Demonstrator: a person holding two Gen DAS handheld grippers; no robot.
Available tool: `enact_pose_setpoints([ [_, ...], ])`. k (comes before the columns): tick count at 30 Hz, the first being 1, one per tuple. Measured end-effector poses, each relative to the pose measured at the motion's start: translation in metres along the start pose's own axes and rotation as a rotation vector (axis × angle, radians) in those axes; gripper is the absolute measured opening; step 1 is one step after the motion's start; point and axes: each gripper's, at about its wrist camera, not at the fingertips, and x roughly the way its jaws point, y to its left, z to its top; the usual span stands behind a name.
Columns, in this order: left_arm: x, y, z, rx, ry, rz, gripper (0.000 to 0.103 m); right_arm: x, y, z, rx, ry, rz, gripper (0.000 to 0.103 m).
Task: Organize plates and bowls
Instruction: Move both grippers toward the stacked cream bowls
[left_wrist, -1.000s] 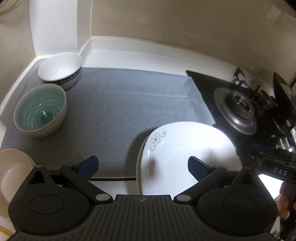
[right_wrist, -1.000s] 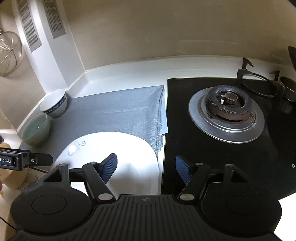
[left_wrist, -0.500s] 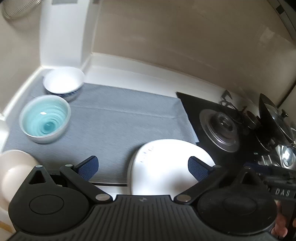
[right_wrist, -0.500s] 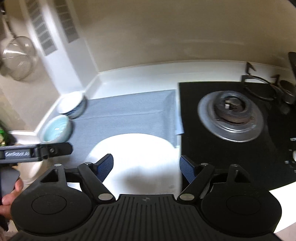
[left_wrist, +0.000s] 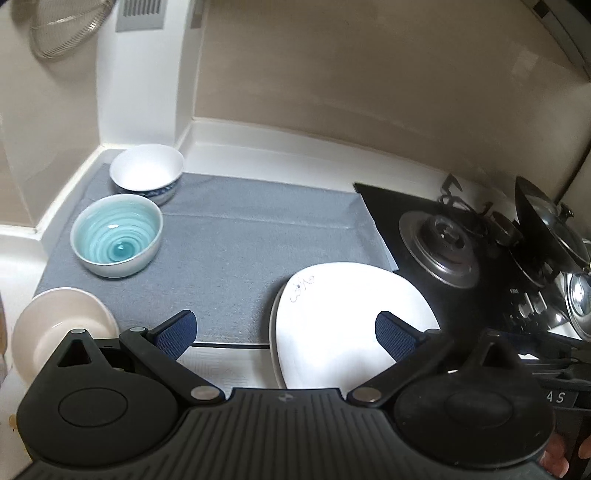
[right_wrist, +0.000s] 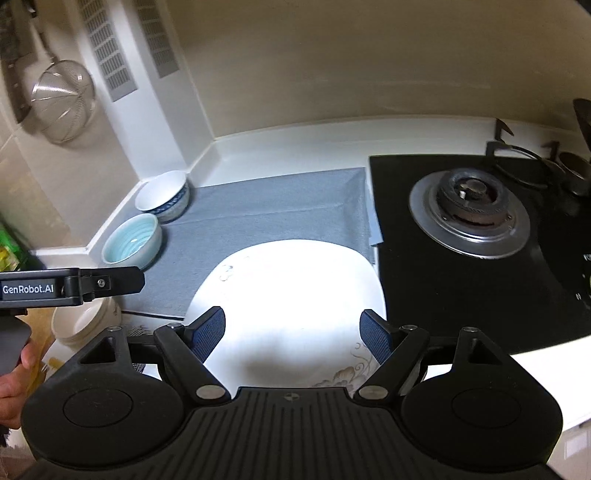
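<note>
Since the frame a second back both cameras have lifted and drawn back from the counter; more wall and the hanging strainer (right_wrist: 62, 101) now show, and the right gripper's (right_wrist: 293, 334) jaws have spread wider; they stand wide with nothing pressed between the pads, the white plate (right_wrist: 291, 295) lying below them.

Grey mat (left_wrist: 236, 251) covers the counter left of the black hob (right_wrist: 461, 266); the plate rests on the mat's near right part, its near edge past the mat, just beside the hob.

Left gripper (left_wrist: 286, 332): jaws wide, empty, hovering over the mat's near edge and the plate's left side.

Beige bowl (left_wrist: 55, 325) at near left, off the mat; possibly a stack of two, the right view is unclear; teal-lined bowl (left_wrist: 116, 236) farther back on the mat; blue-patterned white bowl (left_wrist: 147, 171) just behind it in the far left corner, nearly touching.
</note>
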Motion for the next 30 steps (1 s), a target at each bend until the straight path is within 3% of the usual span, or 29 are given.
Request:
enact_pose_setpoints([
  [9,-0.009,-0.005,-0.011,-0.095,-0.020,0.115,0.103,-0.005,0.001,0.002,-0.132,0.028,0.093,0.084],
  [20,-0.020,-0.022,-0.036,-0.138,0.006,0.190,0.103,-0.006,-0.013,0.000,-0.209,0.063,0.185,0.086],
  [26,-0.035,0.011,-0.037,-0.198,-0.007,0.268,0.103,0.009,0.005,0.010,-0.225,0.078,0.245,0.086],
  [30,-0.041,0.053,-0.031,-0.215,-0.003,0.331,0.103,0.025,0.031,0.025,-0.225,0.090,0.272,0.086],
])
